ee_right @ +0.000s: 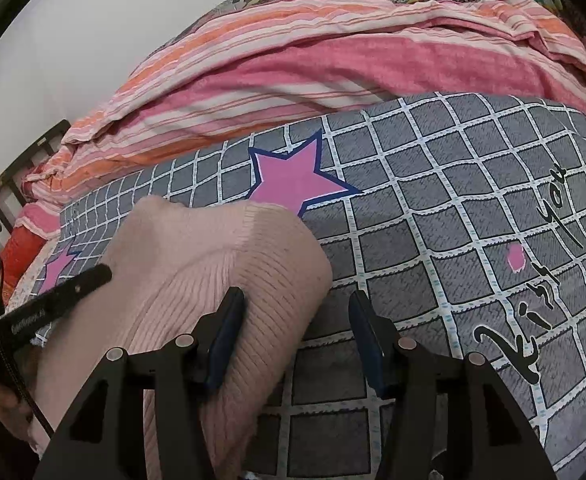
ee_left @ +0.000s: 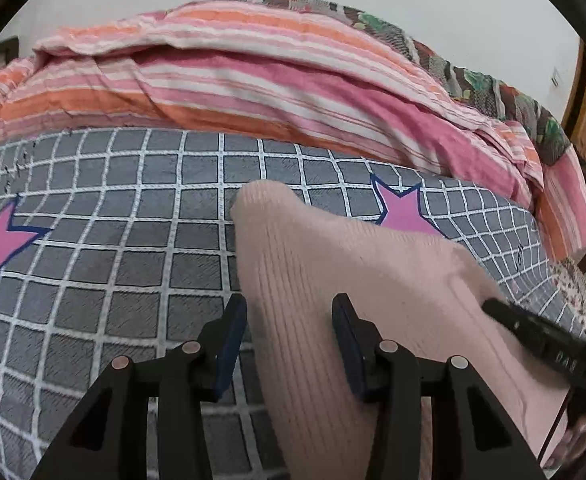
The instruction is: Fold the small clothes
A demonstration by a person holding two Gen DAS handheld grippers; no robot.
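Both grippers, left [ee_left: 289, 320] and right [ee_right: 297, 316], hang wide open, gripping nothing, over the pale pink ribbed knit garment [ee_left: 317, 280] on the grey checked bedsheet [ee_left: 133, 208].

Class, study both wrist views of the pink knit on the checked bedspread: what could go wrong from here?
1. Both tools are open. The left tool straddles the pink knit garment; closing may bunch several layers rather than one edge.
2. Only one finger of the right tool overlaps the knit, so closing may miss it.
3. The checked bedspread lies directly beneath and could get pinched too.
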